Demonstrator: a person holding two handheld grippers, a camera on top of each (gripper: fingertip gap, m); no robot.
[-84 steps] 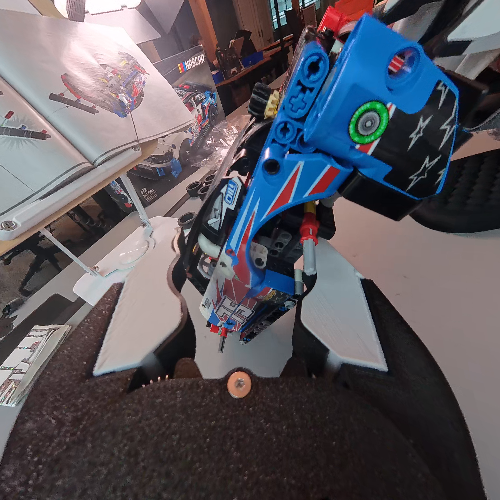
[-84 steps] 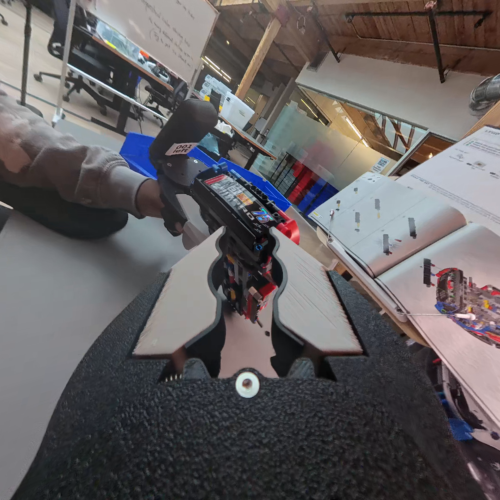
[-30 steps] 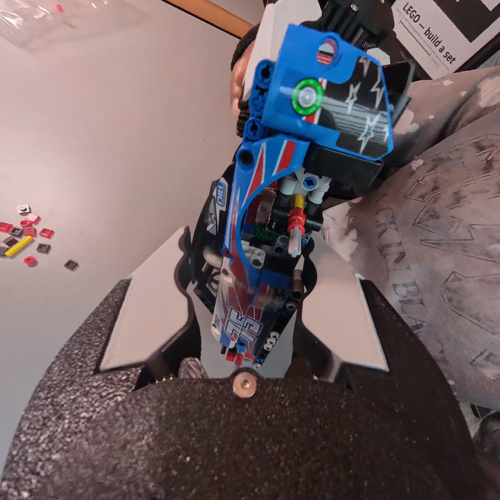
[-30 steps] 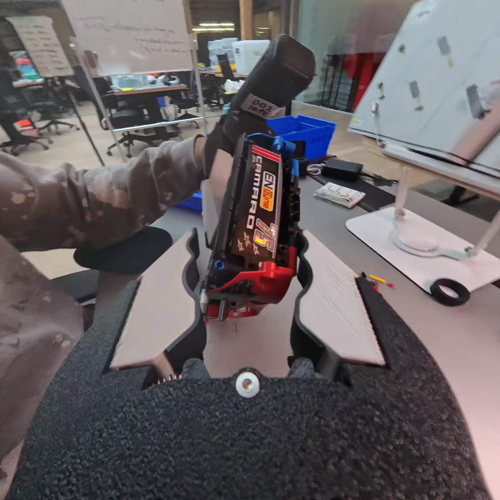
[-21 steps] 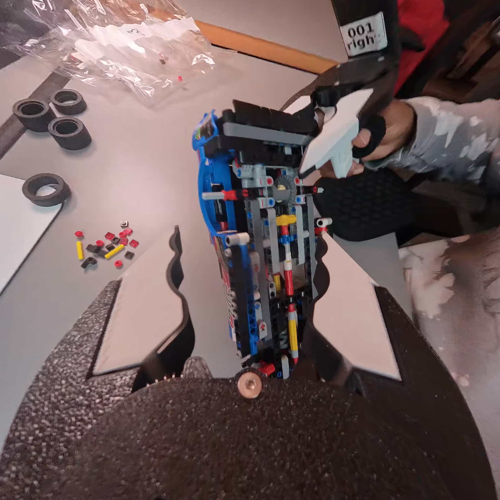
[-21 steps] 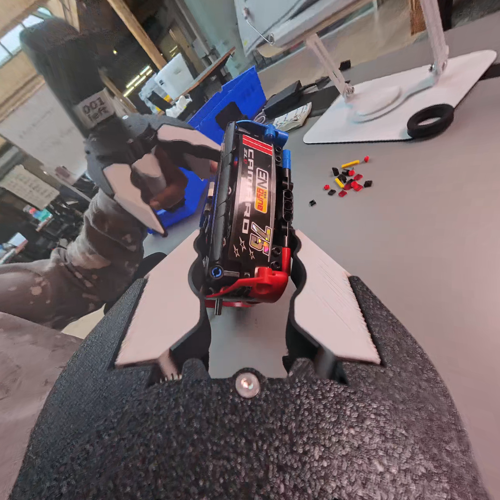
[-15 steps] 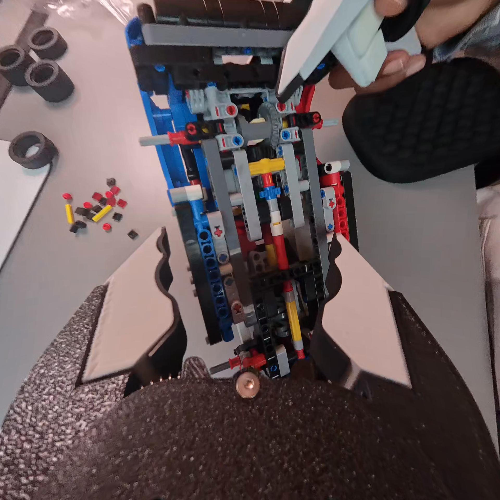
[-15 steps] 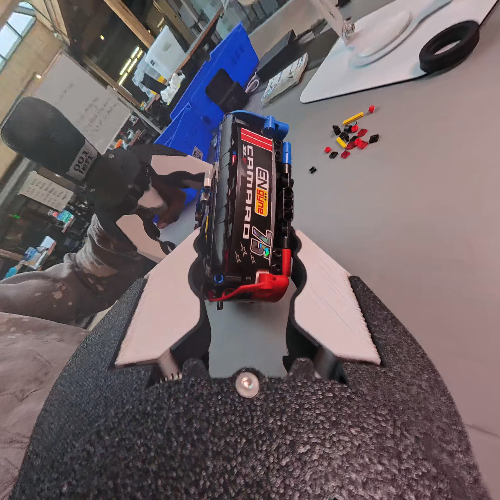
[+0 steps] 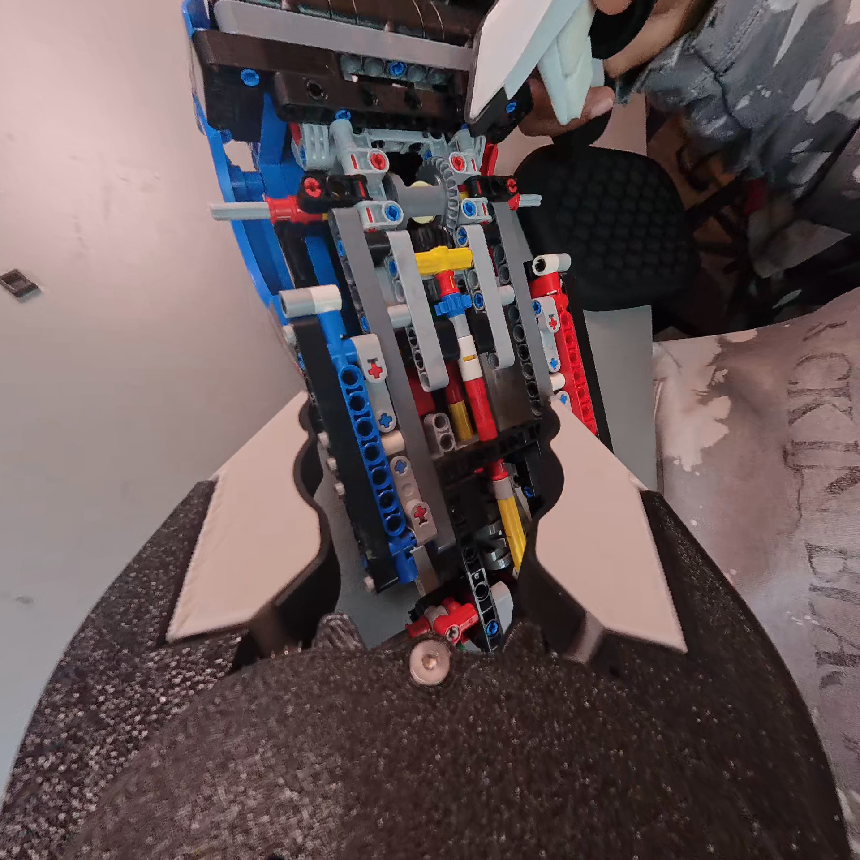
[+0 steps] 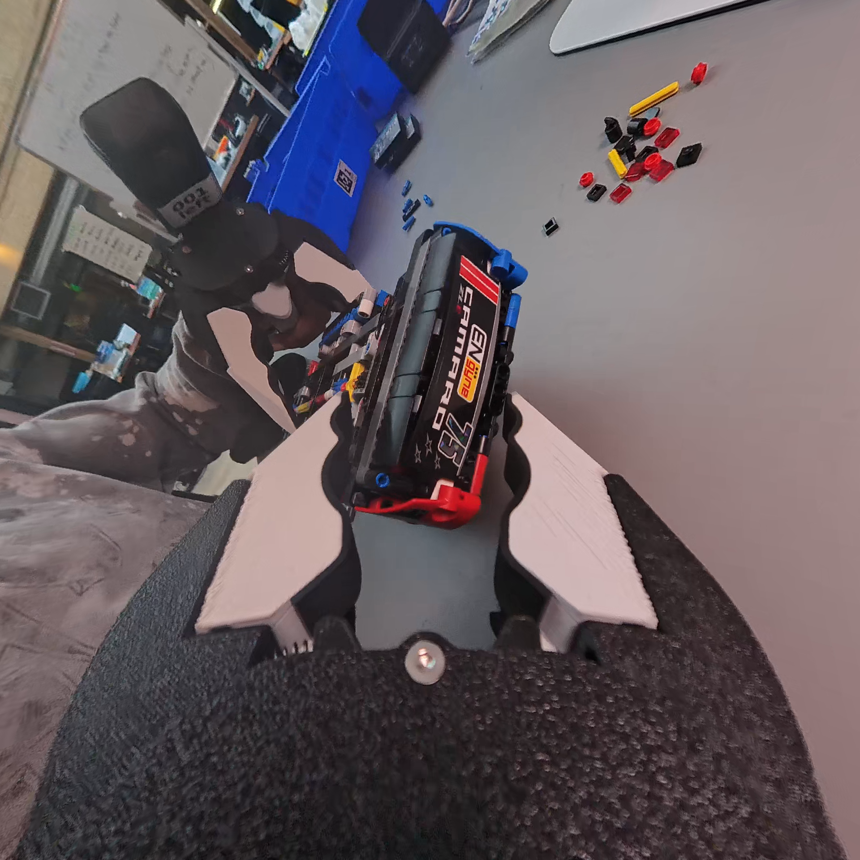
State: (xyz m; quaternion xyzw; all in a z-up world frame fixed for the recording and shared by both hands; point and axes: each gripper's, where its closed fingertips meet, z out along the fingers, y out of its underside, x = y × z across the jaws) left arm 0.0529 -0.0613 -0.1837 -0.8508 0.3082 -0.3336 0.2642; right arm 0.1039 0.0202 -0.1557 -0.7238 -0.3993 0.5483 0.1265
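Both claws on 1 brick-built model car (image 9: 419, 353), lifted off the grey bench (image 10: 698, 372) and tipped on its side.

Left claw (image 9: 430, 419): clamped across the car's nose end, 2 pale fingers (image 9: 260, 526) pressing either flank. Its camera looks straight onto the bare underside: grey beams, a blue holed beam on the left, a red one on the right, a red-and-yellow axle running down the middle, a grey gear near the far end. Blue body panel visible along the left edge.

Right claw (image 10: 421, 419): clenched on the other end of the car (image 10: 442, 372), fingers touching both sides. From here the black side panel with a printed sticker faces up, a red fender piece nearest the camera, blue pieces at the far tip. In the left wrist view this claw (image 9: 526, 70) shows at the top right, a hand (image 9: 581, 93) wrapped round it.

Left claw (image 10: 279, 335) also seen from the right wrist view, gripping from the underside, black handle standing above it.

About the bench: a scatter of small red, black and yellow loose pieces (image 10: 642, 144) well apart from the car; 1 lone black piece (image 10: 550, 227) nearer; a few small blue pins (image 10: 412, 207) beyond the car; blue bins (image 10: 325, 139) at the far edge; a white stand base (image 10: 651, 23) at top right. Grey patterned sleeve (image 10: 139, 433) on the left.
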